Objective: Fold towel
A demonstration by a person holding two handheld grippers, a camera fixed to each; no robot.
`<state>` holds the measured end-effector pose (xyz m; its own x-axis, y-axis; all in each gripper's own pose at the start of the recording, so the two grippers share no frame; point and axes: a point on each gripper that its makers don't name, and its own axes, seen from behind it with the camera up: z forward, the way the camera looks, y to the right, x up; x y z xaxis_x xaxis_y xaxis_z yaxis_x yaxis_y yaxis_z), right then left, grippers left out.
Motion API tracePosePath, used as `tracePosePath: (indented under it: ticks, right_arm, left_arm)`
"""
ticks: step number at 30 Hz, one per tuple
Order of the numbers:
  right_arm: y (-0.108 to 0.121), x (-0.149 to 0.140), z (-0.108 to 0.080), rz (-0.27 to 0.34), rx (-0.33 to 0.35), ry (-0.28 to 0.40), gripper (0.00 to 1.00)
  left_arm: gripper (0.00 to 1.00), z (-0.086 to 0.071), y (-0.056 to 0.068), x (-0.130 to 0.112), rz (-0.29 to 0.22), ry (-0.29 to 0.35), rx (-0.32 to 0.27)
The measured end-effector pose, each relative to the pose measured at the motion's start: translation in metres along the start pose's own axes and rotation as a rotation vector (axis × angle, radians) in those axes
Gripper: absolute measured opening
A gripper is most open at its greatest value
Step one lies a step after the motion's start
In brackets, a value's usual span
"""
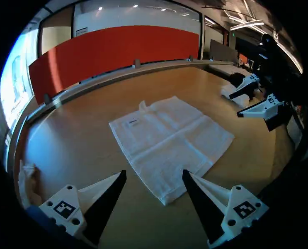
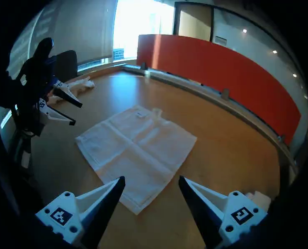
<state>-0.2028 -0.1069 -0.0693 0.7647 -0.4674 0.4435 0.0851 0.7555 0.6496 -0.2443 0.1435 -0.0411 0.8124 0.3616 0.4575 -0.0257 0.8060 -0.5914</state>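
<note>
Towel [image 1: 170, 141] lies flat on the wooden surface [image 1: 83, 137]; left hand-held gripper [image 1: 154, 172] and right hand-held gripper [image 2: 151, 178] hover above it, both wide, empty.

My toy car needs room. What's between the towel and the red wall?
From towel to red wall: bare wooden table, then a grey edge strip, in the left gripper view.

Count: 1 towel [image 1: 170, 141], 1 table [image 1: 91, 137], 2 grippers (left gripper [image 1: 154, 172], right gripper [image 2: 151, 178]), 2 crumpled cloths [image 1: 24, 180], [image 1: 229, 89] at towel's 8 and 2 o'clock.
</note>
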Motion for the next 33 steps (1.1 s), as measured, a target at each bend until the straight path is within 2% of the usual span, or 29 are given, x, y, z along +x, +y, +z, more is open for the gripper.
tracePosePath:
  ticks: [9, 21, 33]
  right_arm:
    - [-0.009, -0.034, 0.018, -0.002, 0.017, -0.058, 1.0]
    - [-0.021, -0.069, 0.029, -0.008, 0.049, -0.119, 1.0]
    - [-0.024, -0.081, 0.033, 0.001, 0.068, -0.141, 0.99]
  left_arm:
    - [1.0, 0.02, 0.011, -0.031, 0.027, -0.071, -0.033]
    - [1.0, 0.031, 0.024, -0.065, 0.022, -0.162, -0.069]
    - [1.0, 0.038, 0.027, -0.075, 0.034, -0.19, -0.068]
